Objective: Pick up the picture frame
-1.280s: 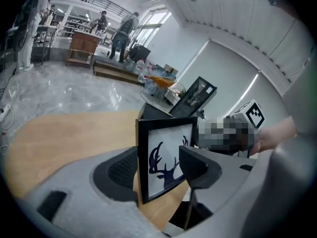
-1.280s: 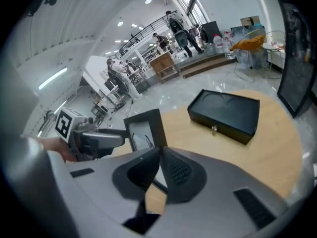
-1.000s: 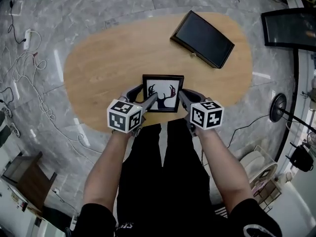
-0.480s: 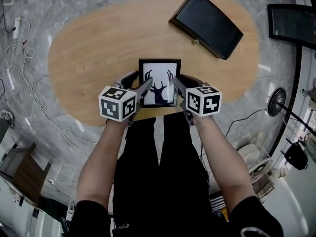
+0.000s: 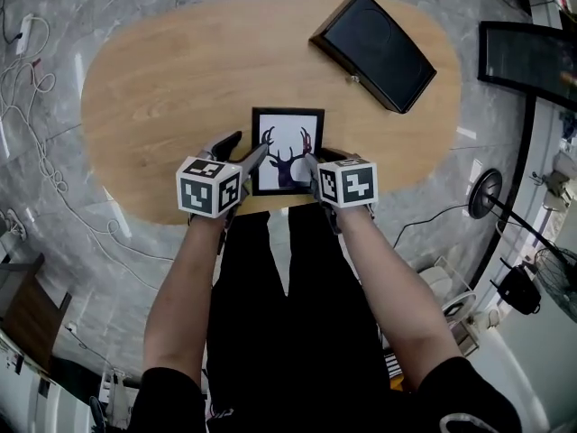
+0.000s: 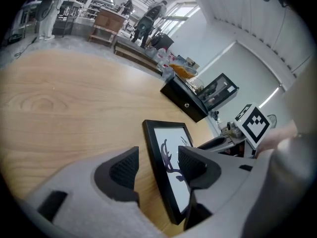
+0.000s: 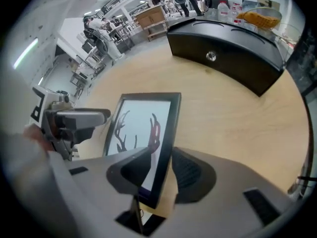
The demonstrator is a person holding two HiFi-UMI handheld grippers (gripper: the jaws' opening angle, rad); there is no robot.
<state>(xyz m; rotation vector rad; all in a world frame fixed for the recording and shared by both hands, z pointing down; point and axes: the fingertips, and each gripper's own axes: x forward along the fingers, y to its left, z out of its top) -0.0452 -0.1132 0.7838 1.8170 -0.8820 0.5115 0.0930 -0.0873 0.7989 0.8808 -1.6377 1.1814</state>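
Approach step here, not the lift yet. The picture frame (image 5: 287,142) lies face up on the wooden tabletop (image 5: 153,88), close to the edge nearest me, deer print showing. I've got the left gripper (image 5: 243,150) at its left side and the right gripper (image 5: 319,162) at its right side.

Left fingers (image 6: 124,170) are spread and opening, with the frame's left rail between them: one finger over bare wood, the other over the glass, neither pressing on it. Right fingers (image 7: 187,175) are opening too, with the right rail between them. I can see a gap on the outer side. The inner one sits very close to the glass, but I don't read it as a grip.

So nothing is held right now. Next, I reckon, both pairs want to close on their rails at about the same time, then both hands rise together and level so the frame doesn't twist or slip out. The black case (image 5: 374,50) sits well apart, so no worries there.
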